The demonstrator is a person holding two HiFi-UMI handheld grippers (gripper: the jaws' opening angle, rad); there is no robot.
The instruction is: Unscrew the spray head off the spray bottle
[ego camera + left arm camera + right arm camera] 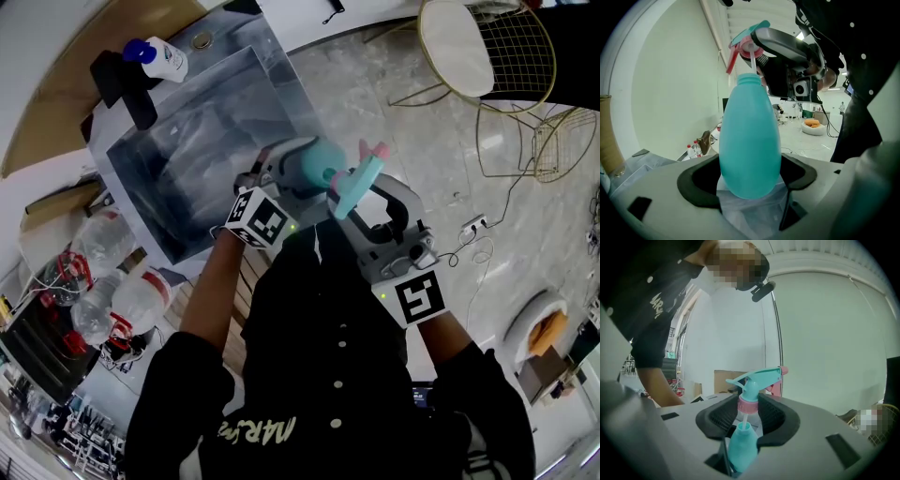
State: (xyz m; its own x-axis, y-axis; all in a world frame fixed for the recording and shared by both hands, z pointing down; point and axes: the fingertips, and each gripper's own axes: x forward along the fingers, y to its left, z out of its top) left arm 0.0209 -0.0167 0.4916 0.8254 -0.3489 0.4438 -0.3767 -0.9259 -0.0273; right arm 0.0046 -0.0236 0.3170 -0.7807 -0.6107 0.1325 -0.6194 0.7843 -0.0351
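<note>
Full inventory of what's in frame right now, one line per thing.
spray bottle: one, teal, clamped in left tongs, neck uncapped
spray head: one, teal with pink collar, in right tongs, lifted off the bottle, its white tube reaching into the neck
box: one, clear plastic, on the table ahead
small bottle: one, white with blue cap, beyond the box
water bottles: about three, clear, at the person's left
wire chairs: two, gold, on the floor, upper right of head view
power strip: one, white, on the floor at right
left tongs: one, grey, shut on the bottle's body
right tongs: one, grey, shut on the head's collar
</note>
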